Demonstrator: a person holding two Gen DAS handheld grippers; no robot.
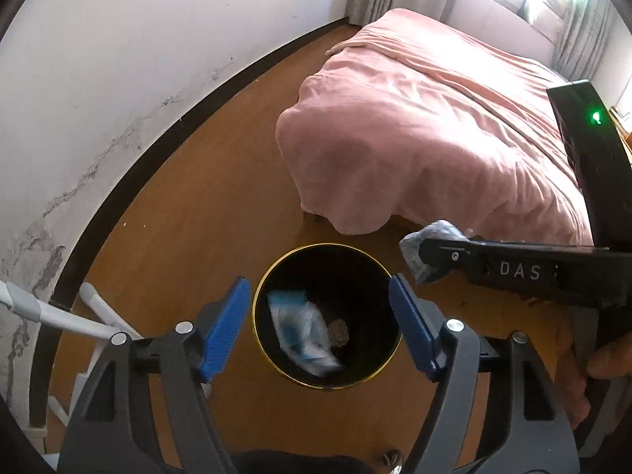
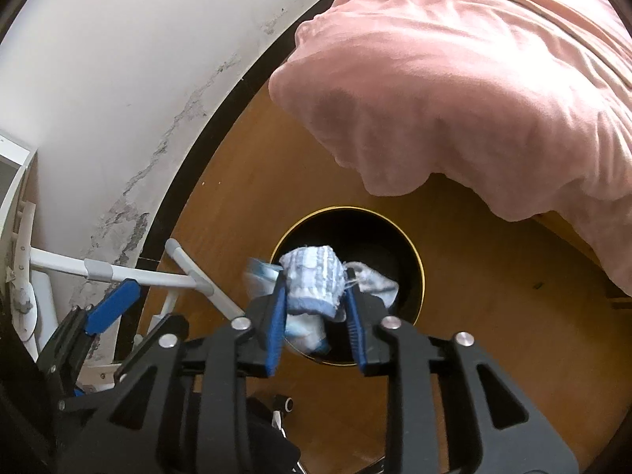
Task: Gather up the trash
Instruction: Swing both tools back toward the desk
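The left gripper [image 1: 320,328] hangs with jaws wide apart and nothing between them, straight above the bin [image 1: 276,276], where a white-and-blue wrapper [image 1: 302,326] already lies. The right gripper [image 2: 316,316] pinches a crumpled blue-white wad [image 2: 314,280], jaws narrowly parted around it; the bin's mouth (gold-rimmed) [image 2: 410,245] lies just beyond, toward 12 o'clock. At 1 o'clock stands the bed [image 2: 474,79].

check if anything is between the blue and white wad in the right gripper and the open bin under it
Nothing visible blocks it. The crumpled wad sits between the right gripper's pads, above the bin mouth. The left gripper is open and empty over the same bin, off to the side.
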